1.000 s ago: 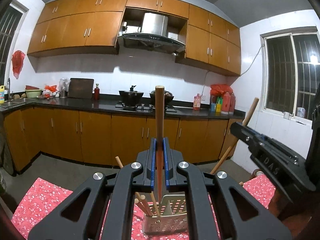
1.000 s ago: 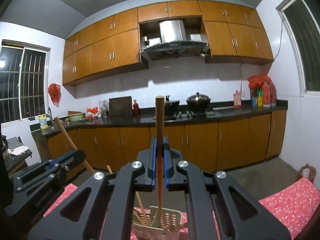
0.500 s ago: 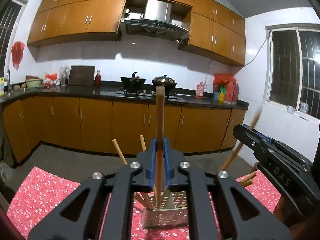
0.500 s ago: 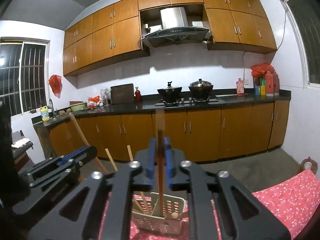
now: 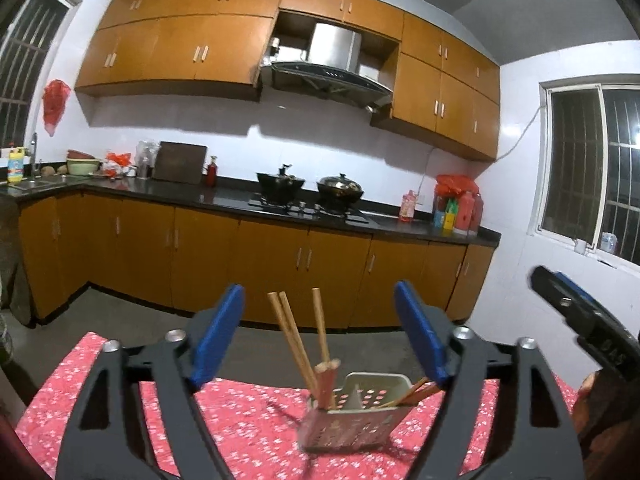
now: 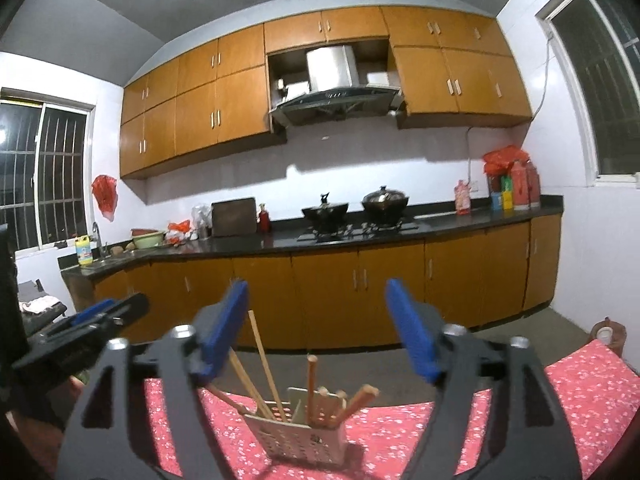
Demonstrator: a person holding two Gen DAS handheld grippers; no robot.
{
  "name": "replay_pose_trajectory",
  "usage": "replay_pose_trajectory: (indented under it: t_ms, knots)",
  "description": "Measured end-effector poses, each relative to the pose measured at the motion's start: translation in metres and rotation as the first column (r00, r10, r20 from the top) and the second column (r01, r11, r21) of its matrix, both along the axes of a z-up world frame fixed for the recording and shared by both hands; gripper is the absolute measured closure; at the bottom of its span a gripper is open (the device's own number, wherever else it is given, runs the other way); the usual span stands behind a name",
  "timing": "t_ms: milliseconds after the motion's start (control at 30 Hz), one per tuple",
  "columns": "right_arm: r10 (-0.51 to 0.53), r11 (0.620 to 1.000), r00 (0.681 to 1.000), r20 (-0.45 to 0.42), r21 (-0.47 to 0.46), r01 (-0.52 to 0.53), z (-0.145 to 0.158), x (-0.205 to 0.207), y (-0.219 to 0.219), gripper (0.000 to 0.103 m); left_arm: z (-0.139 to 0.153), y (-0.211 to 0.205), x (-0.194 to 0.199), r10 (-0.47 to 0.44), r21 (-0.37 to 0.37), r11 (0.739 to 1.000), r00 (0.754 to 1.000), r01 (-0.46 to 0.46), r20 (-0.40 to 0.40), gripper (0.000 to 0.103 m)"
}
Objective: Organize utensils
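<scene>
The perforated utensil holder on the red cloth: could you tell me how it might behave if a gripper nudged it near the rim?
The utensil holder looks thin-walled and perforated, so probably light. The chopsticks stand well above its rim and lean outward, so it may tip rather than slide. The red tablecloth beneath could bunch and add drag.

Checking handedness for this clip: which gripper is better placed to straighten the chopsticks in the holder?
Right, marginally: the holder sits centred between its opening jaws; for the left gripper it lies off to the right.

You face orange-brown wall cabinets [image 5: 180,52] and base cabinets [image 6: 328,280], black countertop [image 5: 224,192], steel range hood [image 6: 332,80], white walls, barred windows [image 5: 592,168] dark outside, grey floor [image 5: 112,312].
</scene>
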State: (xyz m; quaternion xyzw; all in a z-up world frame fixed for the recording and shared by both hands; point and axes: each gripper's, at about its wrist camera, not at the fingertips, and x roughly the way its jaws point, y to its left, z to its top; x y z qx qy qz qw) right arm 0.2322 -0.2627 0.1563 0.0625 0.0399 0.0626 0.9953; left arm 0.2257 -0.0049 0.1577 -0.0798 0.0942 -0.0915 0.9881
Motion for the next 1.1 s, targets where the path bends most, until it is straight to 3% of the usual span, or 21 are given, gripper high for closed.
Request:
replay_pose_trajectory:
  t_ms: [67,133,233,600,733,1000,1100]
  knots:
    - [-0.012,1.000,1.000,0.011,0.000,0.012,-0.001,-0.015,-0.005,0.008,0.000,0.011,-0.015,0.024,0.008,1.000,1.000,-0.024,0.010,0.012]
    - [-0.019,1.000,1.000,0.010,-0.002,0.020,-0.005,-0.031,-0.009,0.004,-0.002,0.022,-0.033,0.044,0.017,0.999,0.999,-0.045,0.019,0.009]
    - [-0.019,1.000,1.000,-0.010,-0.010,0.018,-0.015,-0.054,-0.012,0.004,-0.008,0.033,-0.058,0.078,0.046,0.996,0.996,-0.080,0.034,0.002]
    - [-0.051,0.995,0.990,-0.133,-0.095,0.038,-0.073,-0.124,0.012,0.004,-0.057,0.045,-0.128,0.164,0.133,0.978,0.986,-0.159,-0.029,0.002]
    - [-0.044,0.993,0.982,-0.183,-0.113,0.023,-0.094,-0.136,0.026,0.004,-0.079,0.047,-0.146,0.160,0.119,0.981,0.985,-0.152,-0.062,0.002]
    - [-0.132,0.980,0.978,-0.164,-0.169,0.104,-0.125,-0.159,0.035,0.004,-0.102,0.032,-0.166,0.178,0.181,0.970,0.982,-0.164,-0.066,0.002]
    - [-0.103,0.988,0.971,-0.214,-0.131,0.076,-0.137,-0.161,0.030,0.004,-0.113,0.029,-0.172,0.172,0.192,0.969,0.982,-0.155,-0.077,0.002]
